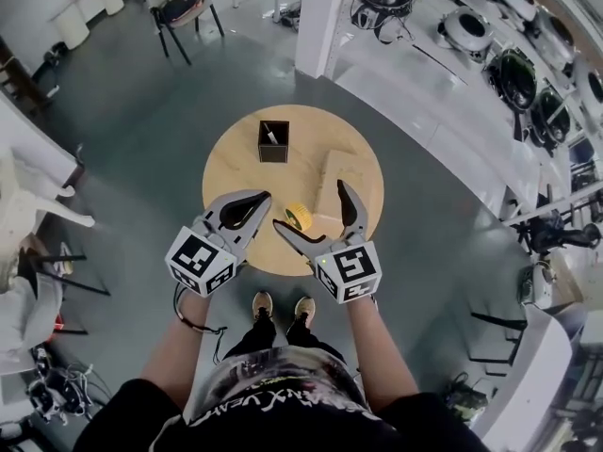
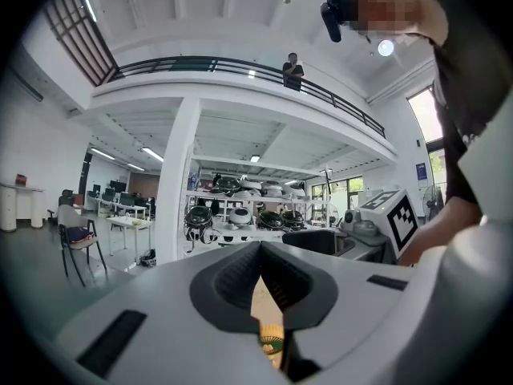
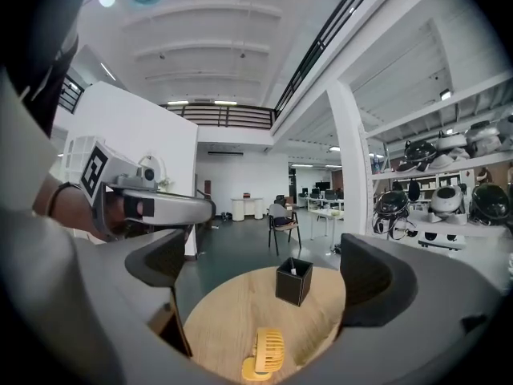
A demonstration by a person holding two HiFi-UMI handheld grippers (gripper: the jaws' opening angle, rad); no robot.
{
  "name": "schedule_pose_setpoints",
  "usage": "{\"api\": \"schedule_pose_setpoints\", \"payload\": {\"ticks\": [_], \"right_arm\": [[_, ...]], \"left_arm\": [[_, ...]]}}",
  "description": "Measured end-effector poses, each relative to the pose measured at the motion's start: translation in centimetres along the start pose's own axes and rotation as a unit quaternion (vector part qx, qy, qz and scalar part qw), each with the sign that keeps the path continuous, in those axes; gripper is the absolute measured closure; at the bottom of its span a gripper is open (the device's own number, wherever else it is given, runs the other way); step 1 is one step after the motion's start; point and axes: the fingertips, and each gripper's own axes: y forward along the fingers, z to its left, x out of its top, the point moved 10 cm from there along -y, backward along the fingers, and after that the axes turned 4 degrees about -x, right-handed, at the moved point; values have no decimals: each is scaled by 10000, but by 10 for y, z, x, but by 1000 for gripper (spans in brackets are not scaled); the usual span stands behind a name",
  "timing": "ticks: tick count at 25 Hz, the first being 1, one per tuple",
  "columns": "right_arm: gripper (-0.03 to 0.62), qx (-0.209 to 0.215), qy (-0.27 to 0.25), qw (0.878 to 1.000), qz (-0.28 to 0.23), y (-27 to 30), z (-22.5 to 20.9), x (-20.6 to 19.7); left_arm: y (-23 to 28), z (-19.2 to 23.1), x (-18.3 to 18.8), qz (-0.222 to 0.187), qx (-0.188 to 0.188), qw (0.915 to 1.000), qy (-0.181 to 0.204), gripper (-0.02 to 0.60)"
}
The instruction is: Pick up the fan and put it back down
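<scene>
Fan [image 1: 300, 217] rests on table [image 1: 236, 172], apparently untouched; right tongs [image 1: 308, 203] spread wide, left tongs [image 1: 262, 198] pinched closed.

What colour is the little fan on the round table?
The fan is yellow, clearest in the right gripper view.

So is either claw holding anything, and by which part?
Nothing. The right claw is open, short of the fan; the left claw is shut and empty.
</scene>
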Motion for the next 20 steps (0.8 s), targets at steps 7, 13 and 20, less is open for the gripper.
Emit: {"api": "schedule_pose_setpoints", "payload": {"ticks": [7,13,20], "right_arm": [[8,-51,-124,9999,-89,-5,1,23],[8,-53,-158,9998,-110,-7,7,29],[10,-124,-230,9995,-173,-8,7,31]], "left_arm": [[-4,-1,20,-125,-16,9999,112,565],[-10,0,25,-115,-4,9998,136,565],[-11,1,24,-87,-38,9998,164,565]]}}
